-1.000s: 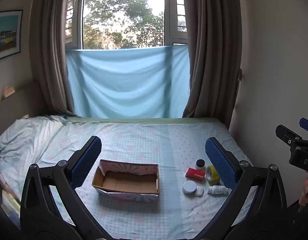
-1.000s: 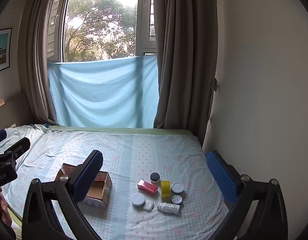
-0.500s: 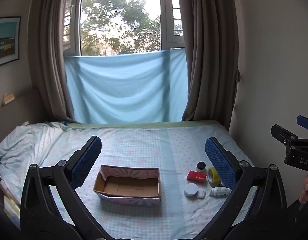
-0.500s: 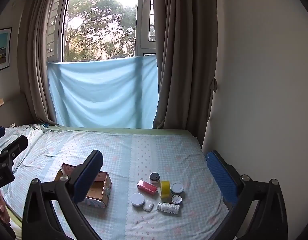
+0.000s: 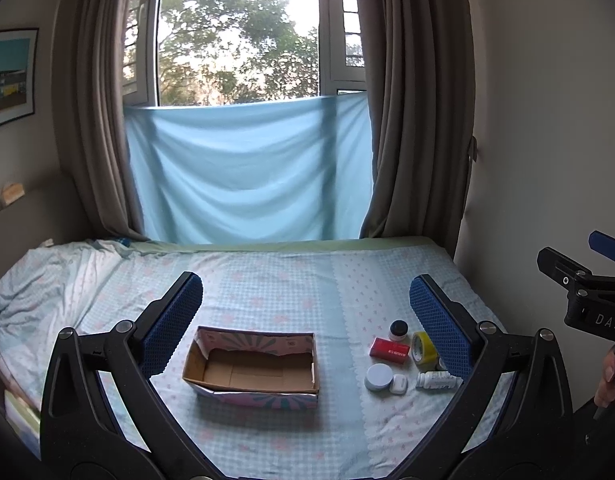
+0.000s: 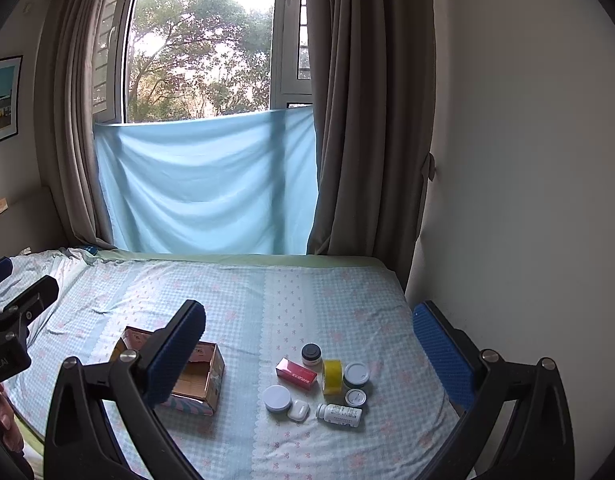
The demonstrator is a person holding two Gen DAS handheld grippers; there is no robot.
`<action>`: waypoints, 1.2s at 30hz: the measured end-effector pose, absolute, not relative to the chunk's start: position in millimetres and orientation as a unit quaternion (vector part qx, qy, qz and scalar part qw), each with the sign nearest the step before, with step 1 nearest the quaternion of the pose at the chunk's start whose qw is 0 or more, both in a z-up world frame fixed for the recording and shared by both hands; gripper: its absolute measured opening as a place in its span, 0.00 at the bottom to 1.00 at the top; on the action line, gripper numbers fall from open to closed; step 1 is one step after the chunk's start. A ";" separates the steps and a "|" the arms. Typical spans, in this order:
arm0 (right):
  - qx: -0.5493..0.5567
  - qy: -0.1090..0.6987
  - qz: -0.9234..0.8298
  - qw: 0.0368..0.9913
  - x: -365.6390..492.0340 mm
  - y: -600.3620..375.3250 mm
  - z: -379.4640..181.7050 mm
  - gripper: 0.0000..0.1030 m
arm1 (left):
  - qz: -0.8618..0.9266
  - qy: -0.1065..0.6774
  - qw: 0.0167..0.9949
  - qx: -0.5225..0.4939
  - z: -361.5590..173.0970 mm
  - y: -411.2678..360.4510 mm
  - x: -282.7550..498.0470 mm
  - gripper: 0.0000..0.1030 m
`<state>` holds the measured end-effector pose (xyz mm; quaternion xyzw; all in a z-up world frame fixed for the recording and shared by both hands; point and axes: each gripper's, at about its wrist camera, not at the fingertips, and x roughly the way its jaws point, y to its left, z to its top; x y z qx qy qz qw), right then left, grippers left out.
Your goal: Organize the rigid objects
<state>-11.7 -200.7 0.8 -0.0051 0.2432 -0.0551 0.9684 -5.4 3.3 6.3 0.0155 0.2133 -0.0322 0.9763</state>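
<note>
Two claws hang above a bed [image 5: 267,280] with a pale blue checked sheet printed with pink flowers; both are spread wide, nothing between their blue textured pads. The left claw [image 5: 306,320] frames an open cardboard box with a pink and teal patterned outside [image 5: 253,368], which sits below and between its fingers, apart from them. The right claw [image 6: 309,350] looks down on a cluster of small items lying right of the box.

Writing is scarce: white letters "DAS" show on the black body of the right claw at the right edge of the left wrist view. The flat red carton [image 6: 296,374] carries white print too small to read, and so does the label on the white pill bottle lying on its side [image 6: 339,415].

Near the carton stand a black-lidded small jar [image 6: 311,354], a yellow tape roll on edge [image 6: 332,376], a white-lidded jar [image 6: 356,374] and a smaller round tin [image 6: 355,397]. Nearer the camera lie a round white lidded jar [image 6: 277,398] and a white rounded earbud case [image 6: 298,410], just beside each other.

Behind the bed a light blue cloth [image 5: 247,172] hangs across a window [image 5: 239,32], flanked by brown curtains [image 5: 419,100]. A framed picture [image 5: 9,80] hangs on the left wall.
</note>
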 end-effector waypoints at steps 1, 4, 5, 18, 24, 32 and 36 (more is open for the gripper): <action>-0.005 0.243 -0.055 0.968 -11.3 -200.8 1.3 1.00 | -0.031 0.213 0.976 0.015 6.2 3.8 -5.2 1.00; -0.005 0.243 -0.056 0.968 -11.1 -200.4 1.5 1.00 | -0.031 0.213 0.976 0.015 5.3 6.2 -5.4 1.00; -0.005 0.244 -0.056 0.968 -10.9 -200.0 1.7 1.00 | -0.030 0.213 0.977 0.016 5.3 6.2 -5.1 1.00; 0.002 0.249 -0.060 0.967 -6.8 -196.0 4.5 1.00 | -0.031 0.214 0.976 0.013 3.5 10.4 -1.3 1.00; 0.001 0.251 -0.062 0.966 -5.5 -195.6 4.3 1.00 | -0.032 0.215 0.976 0.012 3.0 11.5 0.9 1.00; 0.002 0.252 -0.061 0.966 -6.1 -194.0 4.2 1.00 | -0.034 0.216 0.976 0.012 1.0 12.1 2.7 1.00; 0.001 0.252 -0.060 0.966 -6.2 -193.7 3.9 1.00 | -0.035 0.215 0.976 0.013 -0.2 11.2 3.6 1.00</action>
